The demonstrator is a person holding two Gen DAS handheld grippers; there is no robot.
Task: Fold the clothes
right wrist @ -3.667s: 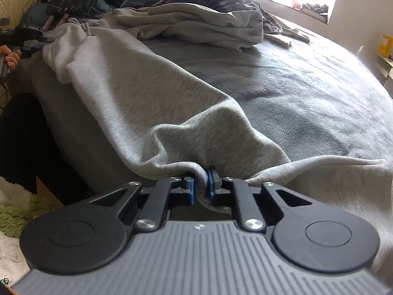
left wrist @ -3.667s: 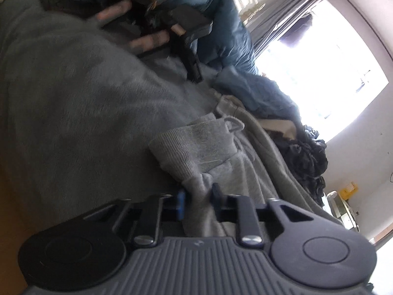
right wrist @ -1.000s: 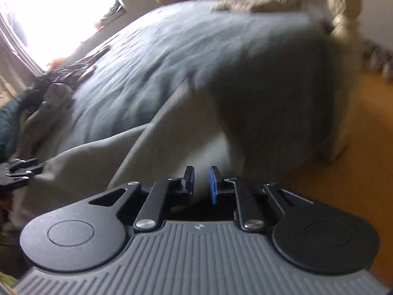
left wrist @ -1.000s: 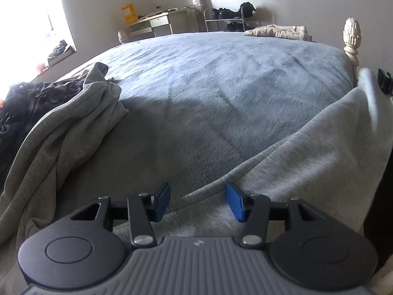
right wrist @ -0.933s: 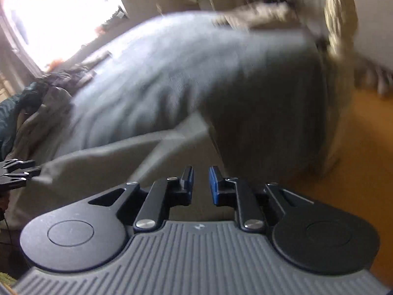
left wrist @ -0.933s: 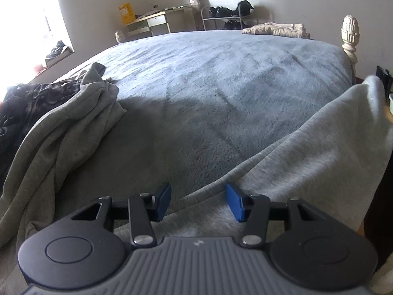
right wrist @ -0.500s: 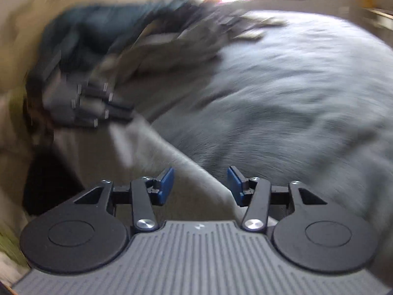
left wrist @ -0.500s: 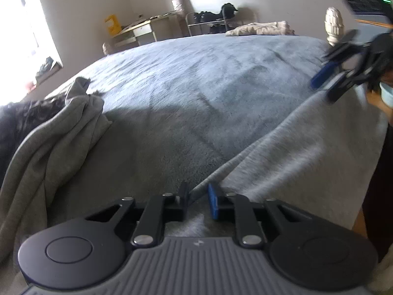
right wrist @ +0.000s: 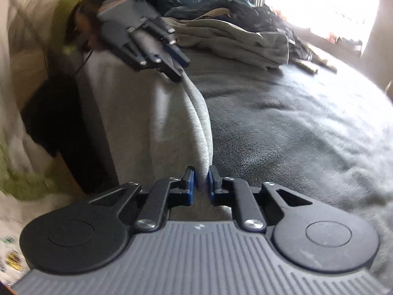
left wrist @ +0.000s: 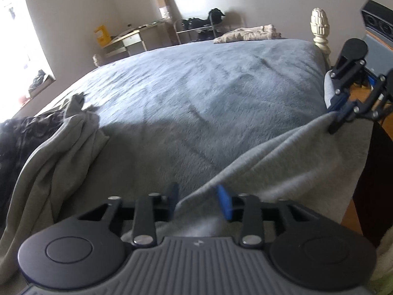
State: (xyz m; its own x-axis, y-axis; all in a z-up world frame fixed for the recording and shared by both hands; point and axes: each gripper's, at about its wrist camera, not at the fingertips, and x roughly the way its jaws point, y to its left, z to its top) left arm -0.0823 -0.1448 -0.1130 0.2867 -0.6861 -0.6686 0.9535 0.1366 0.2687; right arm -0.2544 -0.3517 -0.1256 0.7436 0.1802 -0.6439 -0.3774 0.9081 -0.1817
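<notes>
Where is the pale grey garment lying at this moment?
The pale grey garment drapes over the near edge of the bed, stretched between the left claw and the right claw.

We cannot make out the blurred person's hand behind the left gripper. The grey garment runs under the gripper body and out of view there. The dark clothes pile is cut by the frame's edge.
</notes>
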